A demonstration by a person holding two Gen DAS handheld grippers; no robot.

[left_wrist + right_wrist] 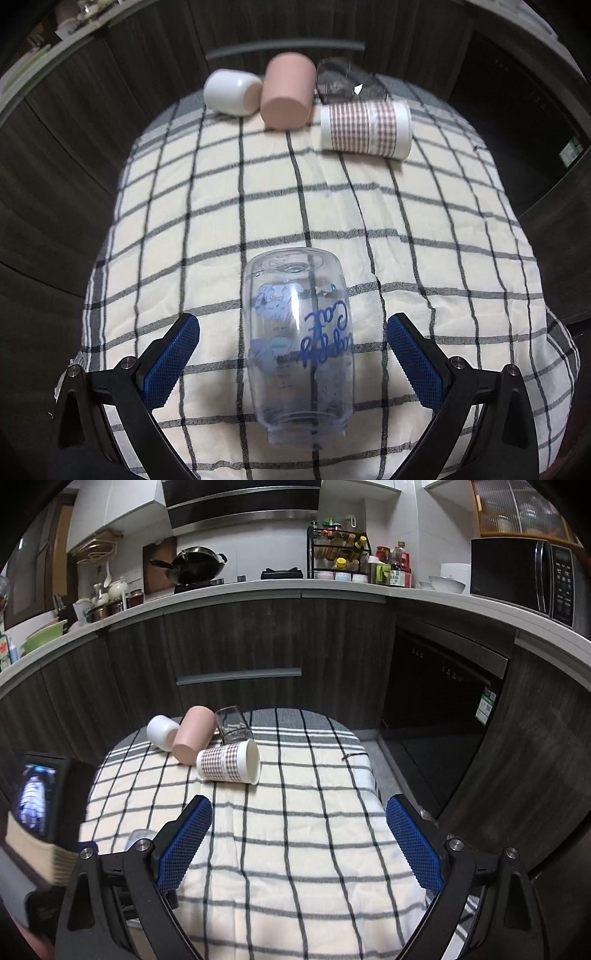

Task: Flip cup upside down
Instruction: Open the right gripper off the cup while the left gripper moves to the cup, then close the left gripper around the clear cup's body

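Clear plastic cup with blue lettering and cartoon print (297,347) standing mouth down near the near edge of the bench under its cream cloth with dark grid lines (424,221); lettering inverted, base uppermost, so judged already flipped; sits between the wide-open jaws of the left gripper (293,360), blue pads well apart from either wall, nothing held. Right gripper (299,840) likewise gaping over bare cloth, gripping nothing, cup barely visible at its left finger. Along the far edge, lying on their sides: white rounded cup (232,92), pink matte cylindrical cup (286,98), clear glass tumbler (345,83), brown-checked paper cup (365,125), the pink one touching its neighbours. Risks from here, as judgement: a pad clipping the light, tall cup on withdrawal and toppling it; soft wrinkled cloth giving an unsteady seat; rounded shoulders inviting a roll toward the near edge.
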